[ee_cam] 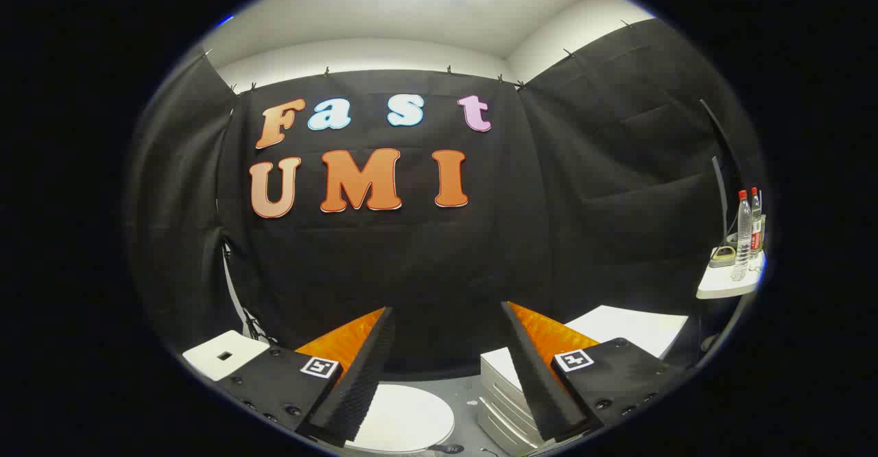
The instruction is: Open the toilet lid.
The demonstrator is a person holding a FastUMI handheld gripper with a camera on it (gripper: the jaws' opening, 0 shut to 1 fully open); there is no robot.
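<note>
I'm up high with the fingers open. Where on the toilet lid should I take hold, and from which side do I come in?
The toilet lid lies shut and flat, low between the open gripper's fingers and well short of them. Probably best to grip its rounded front rim, coming down and in from the front, one finger slipped under the edge and one on top. The hinge side can't be made out, so confirm it as you descend.

The gripper (447, 320) hangs with fingers spread and empty above the closed white toilet lid (408, 419); nothing between them.
</note>
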